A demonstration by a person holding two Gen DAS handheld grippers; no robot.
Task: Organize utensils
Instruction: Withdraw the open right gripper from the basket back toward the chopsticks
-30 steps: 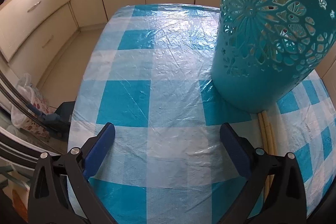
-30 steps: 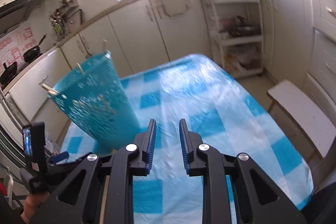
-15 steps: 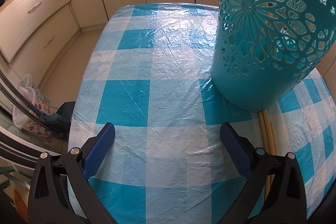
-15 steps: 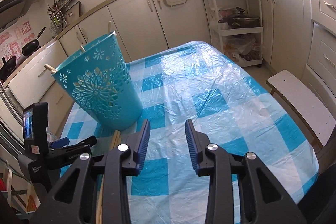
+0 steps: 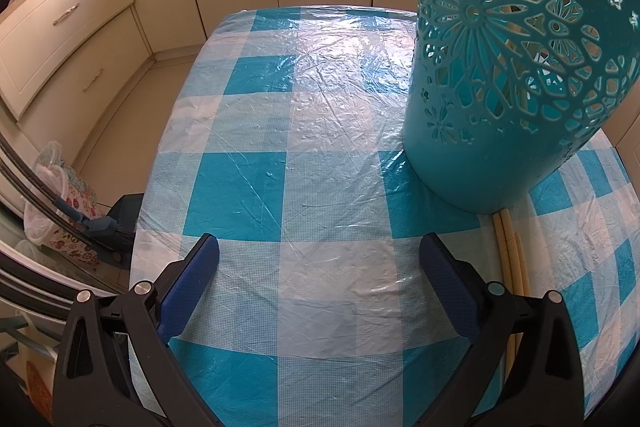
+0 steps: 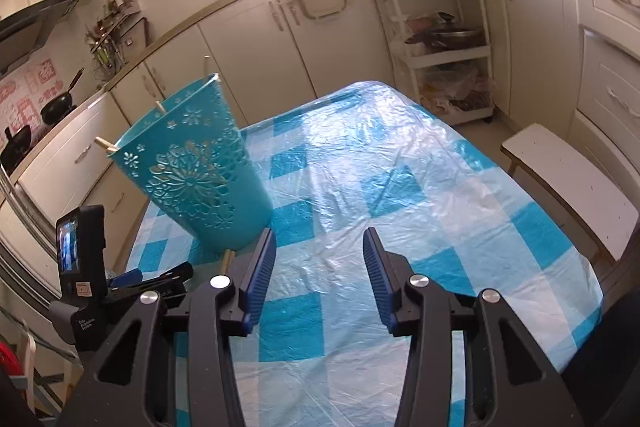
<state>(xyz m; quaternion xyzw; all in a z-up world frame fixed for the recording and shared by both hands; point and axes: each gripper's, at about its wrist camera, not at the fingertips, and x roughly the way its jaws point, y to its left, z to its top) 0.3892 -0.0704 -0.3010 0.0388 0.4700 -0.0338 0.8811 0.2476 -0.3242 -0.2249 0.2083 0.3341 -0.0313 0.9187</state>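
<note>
A teal cut-out basket [image 5: 512,67] stands on the blue-and-white checked tablecloth [image 5: 304,131]; it also shows in the right wrist view [image 6: 196,171], with wooden chopstick ends sticking above its rim. More pale chopsticks [image 5: 512,259] lie on the cloth just in front of the basket; one end shows in the right wrist view [image 6: 227,259]. My left gripper [image 5: 318,255] is open and empty, low over the cloth left of the basket. My right gripper [image 6: 319,247] is open and empty, above the table's middle.
Cream kitchen cabinets [image 6: 256,43] run behind the table. A white shelf trolley [image 6: 444,39] stands at the back right and a white bench [image 6: 568,179] at the right. The table's left edge [image 5: 160,163] drops to the floor.
My right gripper has opened wider and drawn back and up from the basket. The left gripper has stayed still and open.
</note>
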